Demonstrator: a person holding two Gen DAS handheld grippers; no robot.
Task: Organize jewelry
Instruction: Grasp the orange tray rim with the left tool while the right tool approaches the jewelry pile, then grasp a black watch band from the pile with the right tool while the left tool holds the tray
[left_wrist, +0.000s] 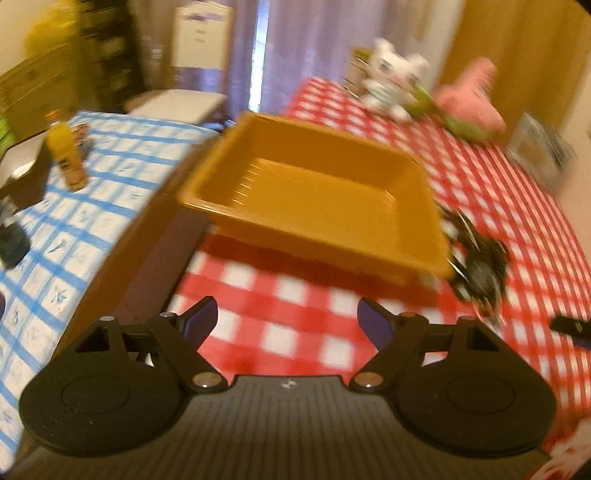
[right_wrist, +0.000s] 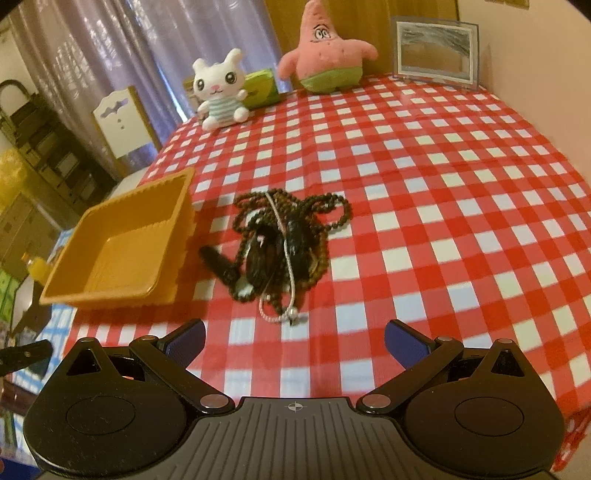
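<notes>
Both tools, left (left_wrist: 288, 319) and right (right_wrist: 294, 341), gape wide and empty; lift one strand from the tangled dark bead necklaces (right_wrist: 286, 245) into the orange plastic tray (right_wrist: 122, 243).

1. The left wrist view is smeared throughout; the orange tray (left_wrist: 317, 192) shows soft, doubled edges.
2. There the jewelry pile (left_wrist: 476, 258) is a dark streak, partly hidden behind the tray's right corner; single pieces cannot be told apart.
3. The white rabbit toy (left_wrist: 391, 77) and pink star toy (left_wrist: 472, 92) are blurred, faces unreadable.
4. In the right wrist view the tangled pieces overlap, so their number cannot be told.
5. A black object (right_wrist: 26, 354) is cut off by the left edge.
6. The yellow bottle (right_wrist: 37, 267) is partly hidden behind the tray.
</notes>
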